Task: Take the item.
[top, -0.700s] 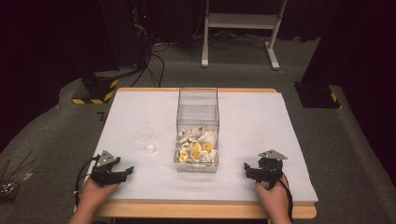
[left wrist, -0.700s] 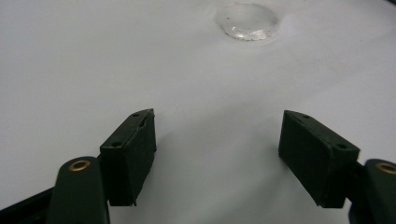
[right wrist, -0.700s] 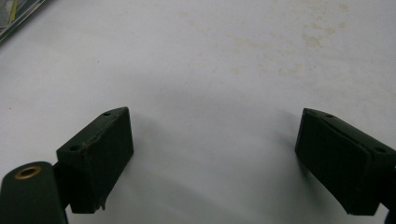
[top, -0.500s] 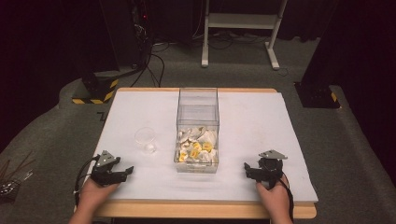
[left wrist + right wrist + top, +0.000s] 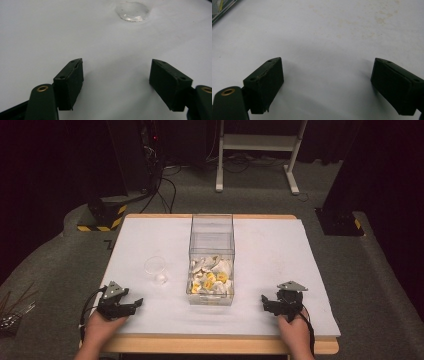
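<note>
A tall clear box (image 5: 212, 257) stands at the table's middle, its bottom holding several white and yellow pieces (image 5: 210, 277). To its left sits a small clear cup (image 5: 155, 268), whose base (image 5: 132, 11) appears at the top of the left gripper view. My left gripper (image 5: 134, 304) rests near the front left edge, open, with bare white surface between its jaws (image 5: 116, 82). My right gripper (image 5: 265, 302) rests near the front right edge, also open and holding nothing (image 5: 325, 85). A corner of the box (image 5: 222, 8) shows at the upper left of the right gripper view.
The white table top (image 5: 280, 255) has a wooden front edge (image 5: 215, 345). Beyond it are dark floor, cables (image 5: 165, 185), a white frame stand (image 5: 257, 142) and yellow-black striped blocks (image 5: 100, 217). Faint stains (image 5: 362, 17) mark the surface ahead of the right gripper.
</note>
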The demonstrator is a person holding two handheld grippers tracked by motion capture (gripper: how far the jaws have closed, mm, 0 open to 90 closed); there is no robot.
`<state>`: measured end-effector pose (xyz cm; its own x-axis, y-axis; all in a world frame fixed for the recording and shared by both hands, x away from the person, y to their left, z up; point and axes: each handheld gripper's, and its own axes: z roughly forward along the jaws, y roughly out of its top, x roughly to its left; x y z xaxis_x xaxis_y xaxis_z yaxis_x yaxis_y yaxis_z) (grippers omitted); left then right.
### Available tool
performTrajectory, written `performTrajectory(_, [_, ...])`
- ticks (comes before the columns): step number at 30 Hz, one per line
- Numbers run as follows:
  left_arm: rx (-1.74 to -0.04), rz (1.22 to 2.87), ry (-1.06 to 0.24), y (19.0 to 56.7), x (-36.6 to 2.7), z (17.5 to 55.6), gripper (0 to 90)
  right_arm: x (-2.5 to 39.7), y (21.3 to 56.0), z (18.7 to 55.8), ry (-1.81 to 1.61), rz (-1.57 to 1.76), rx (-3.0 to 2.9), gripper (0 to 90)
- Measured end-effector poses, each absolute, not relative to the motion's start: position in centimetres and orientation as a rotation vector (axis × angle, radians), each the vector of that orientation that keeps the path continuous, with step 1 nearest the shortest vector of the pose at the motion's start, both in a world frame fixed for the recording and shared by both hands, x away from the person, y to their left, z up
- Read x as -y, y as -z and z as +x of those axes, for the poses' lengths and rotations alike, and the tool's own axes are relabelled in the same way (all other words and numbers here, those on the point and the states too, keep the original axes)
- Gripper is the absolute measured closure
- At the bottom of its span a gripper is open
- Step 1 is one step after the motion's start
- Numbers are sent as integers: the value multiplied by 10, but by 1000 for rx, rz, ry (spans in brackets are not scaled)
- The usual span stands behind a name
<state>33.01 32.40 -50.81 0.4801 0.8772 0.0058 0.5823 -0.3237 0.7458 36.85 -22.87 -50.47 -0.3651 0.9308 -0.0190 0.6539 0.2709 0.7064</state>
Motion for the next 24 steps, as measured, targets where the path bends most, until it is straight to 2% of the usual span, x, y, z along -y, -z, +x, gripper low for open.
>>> performTrajectory(24, [-1192, 2017, -529, 500, -325, 326, 259, 229, 505, 368, -860, 1429, -2114, 110])
